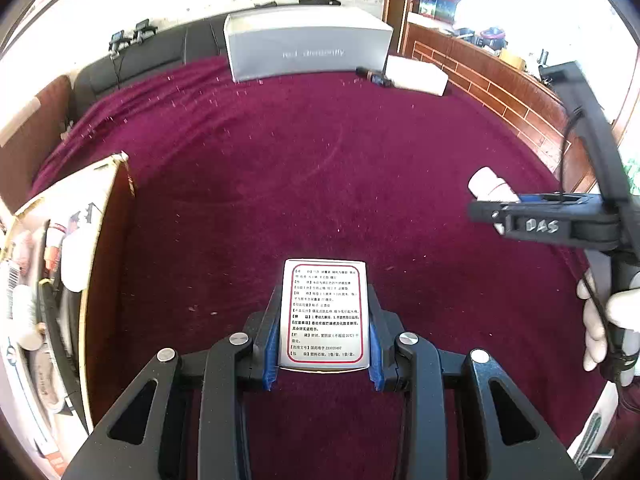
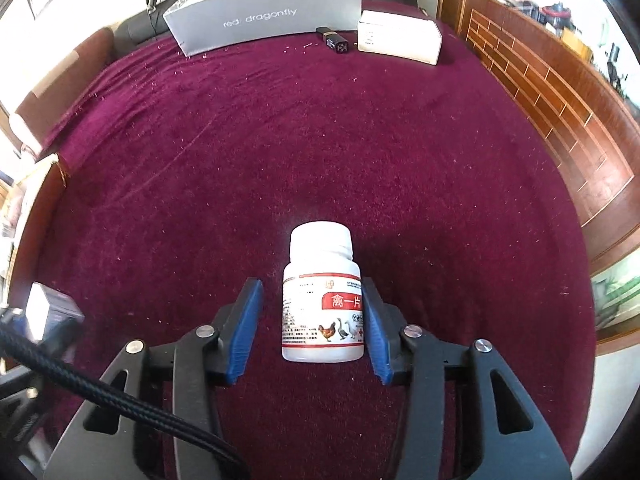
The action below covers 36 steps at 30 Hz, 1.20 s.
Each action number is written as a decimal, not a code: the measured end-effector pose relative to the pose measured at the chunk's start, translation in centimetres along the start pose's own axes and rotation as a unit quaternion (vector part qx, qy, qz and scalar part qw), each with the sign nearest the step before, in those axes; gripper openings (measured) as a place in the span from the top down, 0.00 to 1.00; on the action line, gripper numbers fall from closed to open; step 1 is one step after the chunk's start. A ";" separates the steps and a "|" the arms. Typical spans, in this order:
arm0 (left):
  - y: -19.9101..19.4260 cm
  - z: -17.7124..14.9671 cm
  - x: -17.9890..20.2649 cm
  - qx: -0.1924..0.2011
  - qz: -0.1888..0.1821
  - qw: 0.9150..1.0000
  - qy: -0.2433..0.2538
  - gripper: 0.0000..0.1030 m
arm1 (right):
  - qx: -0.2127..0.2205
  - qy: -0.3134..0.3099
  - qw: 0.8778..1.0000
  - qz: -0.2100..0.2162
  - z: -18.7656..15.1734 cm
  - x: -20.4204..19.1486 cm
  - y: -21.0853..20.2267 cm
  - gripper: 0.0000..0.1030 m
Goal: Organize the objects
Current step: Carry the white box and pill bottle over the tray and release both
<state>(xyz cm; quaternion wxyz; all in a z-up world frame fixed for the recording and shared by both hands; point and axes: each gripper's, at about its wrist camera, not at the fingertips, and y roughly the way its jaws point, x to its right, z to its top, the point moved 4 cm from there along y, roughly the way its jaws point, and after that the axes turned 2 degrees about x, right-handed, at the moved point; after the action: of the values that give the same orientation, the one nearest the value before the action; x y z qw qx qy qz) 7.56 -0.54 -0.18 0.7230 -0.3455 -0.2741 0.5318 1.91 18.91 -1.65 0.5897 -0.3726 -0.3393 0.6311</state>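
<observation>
**Both hand-held grippers at small items on the red cloth**

**Left hand-held gripper.** The left hand-held gripper [image 1: 324, 320] is closed on a small white carton [image 1: 323, 314]. Both blue pads [image 1: 273, 344] press against the carton's long sides. The printed face of the carton, with a red border and dense text, points up at the camera. The carton is above the dark red cloth [image 1: 280, 160] that covers the surface.

**Right hand-held gripper.** The right hand-held gripper [image 2: 316, 320] is around a white pill bottle [image 2: 323, 300]. The right pad [image 2: 376, 336] touches the bottle's side. The left pad stands apart from it, with cloth showing in the gap, so the jaws are open and do not clamp the bottle. The bottle's cap points away from the camera. Its label has a red band and pictures of poultry. In the left wrist view the same gripper appears at the right edge, held by a white-gloved hand [image 1: 608, 320], with the bottle's cap projecting past the finger.

**Surroundings.**
- An open cardboard box [image 1: 104, 248] at the left edge of the surface holds assorted packets.
- A large grey box [image 2: 264, 8] sits at the far edge of the cloth.
- A smaller white box [image 2: 400, 36] lies to the right of the grey box.
- A small dark item [image 2: 334, 42] lies between the two boxes; its kind is not readable.
</observation>
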 end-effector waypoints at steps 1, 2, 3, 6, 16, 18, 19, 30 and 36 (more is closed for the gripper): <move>-0.4 0.1 0.0 0.004 0.001 1.000 0.002 0.71 | 0.000 -0.005 1.000 -0.009 -0.1 -0.2 0.0 0.63; -0.8 0.1 0.0 0.008 0.002 1.000 0.003 0.71 | 0.001 -0.009 1.000 -0.017 -0.2 -0.2 -0.1 0.68; -1.2 0.1 -0.1 0.012 0.002 1.000 0.003 0.71 | 0.002 -0.012 1.000 -0.019 -0.3 -0.3 -0.2 0.68; -2.1 0.2 -0.4 0.021 -0.002 1.000 0.001 0.71 | -0.002 0.002 1.000 0.005 -0.7 -0.5 -0.7 0.68; -4.8 -0.4 -2.3 0.047 -0.010 0.999 -0.020 0.71 | 0.010 0.010 0.998 0.054 -1.8 -3.5 -3.7 0.68; -5.4 -0.7 -2.7 0.053 -0.010 0.998 -0.024 0.71 | 0.016 0.004 0.998 0.060 -1.7 -4.4 -4.5 0.68; -5.7 -0.9 -3.1 0.056 -0.009 0.998 -0.027 0.71 | 0.021 -0.001 0.998 0.063 -1.7 -5.1 -5.0 0.68; -8.5 -2.4 -8.2 0.081 -0.002 0.994 -0.073 0.71 | 0.034 -0.051 0.992 0.113 -1.0 -13.2 -7.6 0.68; -10.1 -4.3 -13.6 0.084 0.015 0.989 -0.121 0.71 | 0.030 -0.093 0.984 0.147 -1.0 -19.0 -8.0 0.67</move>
<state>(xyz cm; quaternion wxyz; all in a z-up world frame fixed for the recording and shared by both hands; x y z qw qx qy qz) 12.82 -16.45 4.78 0.7028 -0.2204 -0.3083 0.6020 7.19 0.54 6.15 0.4671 -0.3409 -0.3148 0.7527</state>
